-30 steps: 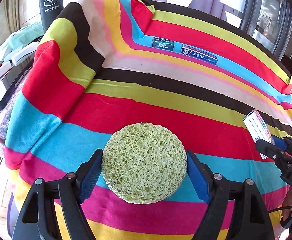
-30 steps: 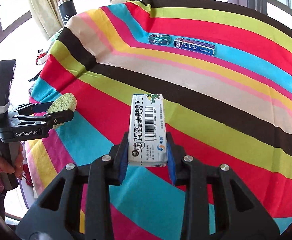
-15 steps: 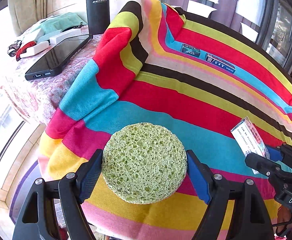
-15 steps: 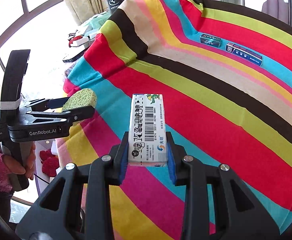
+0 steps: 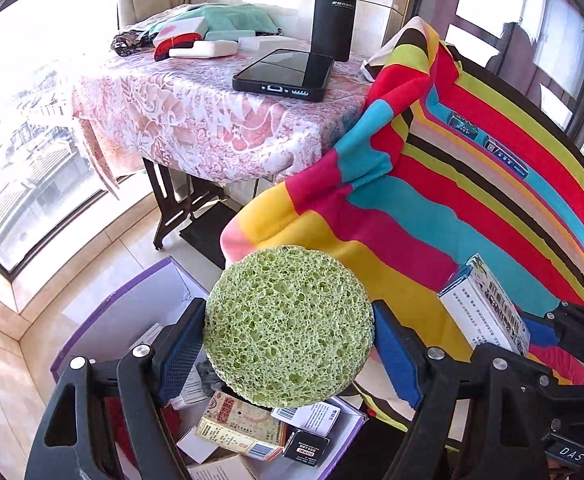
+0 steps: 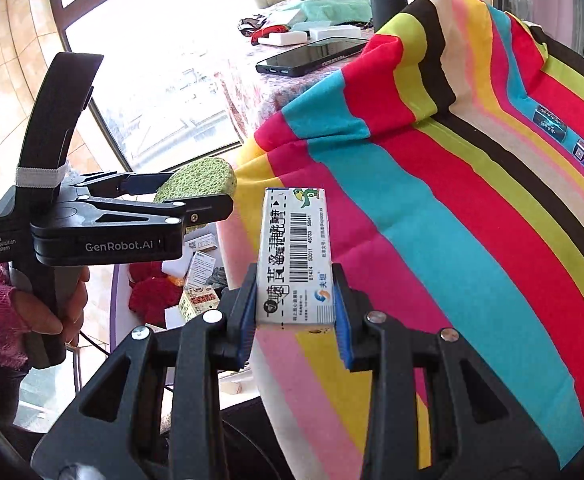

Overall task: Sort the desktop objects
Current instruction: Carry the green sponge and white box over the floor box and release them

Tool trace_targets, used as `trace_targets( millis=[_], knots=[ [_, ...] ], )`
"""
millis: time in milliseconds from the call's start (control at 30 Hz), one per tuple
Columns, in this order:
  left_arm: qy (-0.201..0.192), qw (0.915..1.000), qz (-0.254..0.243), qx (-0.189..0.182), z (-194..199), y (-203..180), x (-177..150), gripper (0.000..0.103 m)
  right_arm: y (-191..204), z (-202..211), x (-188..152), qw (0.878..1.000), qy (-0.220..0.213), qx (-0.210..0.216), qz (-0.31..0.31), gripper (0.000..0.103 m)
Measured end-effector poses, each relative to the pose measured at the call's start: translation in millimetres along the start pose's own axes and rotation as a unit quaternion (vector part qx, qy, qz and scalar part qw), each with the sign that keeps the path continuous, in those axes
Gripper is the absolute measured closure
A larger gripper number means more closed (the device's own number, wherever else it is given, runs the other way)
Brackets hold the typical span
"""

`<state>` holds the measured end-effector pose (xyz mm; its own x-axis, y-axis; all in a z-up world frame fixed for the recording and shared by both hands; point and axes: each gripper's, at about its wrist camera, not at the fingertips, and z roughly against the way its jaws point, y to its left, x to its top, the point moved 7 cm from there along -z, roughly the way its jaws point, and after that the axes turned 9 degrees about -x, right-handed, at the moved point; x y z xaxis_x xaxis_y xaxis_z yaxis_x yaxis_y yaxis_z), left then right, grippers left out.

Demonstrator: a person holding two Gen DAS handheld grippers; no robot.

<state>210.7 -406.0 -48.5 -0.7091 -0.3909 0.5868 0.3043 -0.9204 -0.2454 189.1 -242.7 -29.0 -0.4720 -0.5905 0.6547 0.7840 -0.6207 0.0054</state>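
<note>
The green sponge (image 5: 288,326), a flat round disc, is clamped at its rim between the jaws of the left gripper (image 5: 290,340). It is held past the near left corner of the desk (image 5: 431,216), above the purple box (image 5: 132,296) on the floor, probably so it can drop in with the cartons already there. Its flat face looks up toward the camera; a disc has no long axis. The white carton (image 6: 295,256) is pinched across its narrow width by the jaws of the right gripper (image 6: 295,324), long axis pointing forward along the fingers, over the desk's left edge. Two small boxes (image 5: 487,144) lie near the far edge.
</note>
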Motion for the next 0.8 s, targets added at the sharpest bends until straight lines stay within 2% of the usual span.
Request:
trace_targets(
  millis=[267,433,633,700,767,800],
  knots=[
    [0.01,0.9933,0.092,0.069,28,91,-46,0.023,81,-20,-5,0.994,0.019,0.063,0.089,0.067],
    [0.007,0.9885,0.119,0.094,35,119,-55,0.022,115,-36,-6,0.988,0.024,0.081,0.129,0.067],
    [0.002,0.9846,0.128,0.119,38,137,-47,0.022,133,-54,9,0.986,0.011,0.096,0.135,0.066],
    [0.008,0.983,0.139,0.119,38,141,-43,0.021,130,-59,10,0.987,0.019,0.102,0.123,0.058],
    [0.009,0.9808,0.157,0.115,39,142,-40,0.019,119,-59,13,0.989,0.022,0.111,0.098,0.044],
    [0.007,0.9797,0.165,0.114,39,143,-37,0.019,111,-57,15,0.989,0.021,0.117,0.085,0.044]
  ],
)
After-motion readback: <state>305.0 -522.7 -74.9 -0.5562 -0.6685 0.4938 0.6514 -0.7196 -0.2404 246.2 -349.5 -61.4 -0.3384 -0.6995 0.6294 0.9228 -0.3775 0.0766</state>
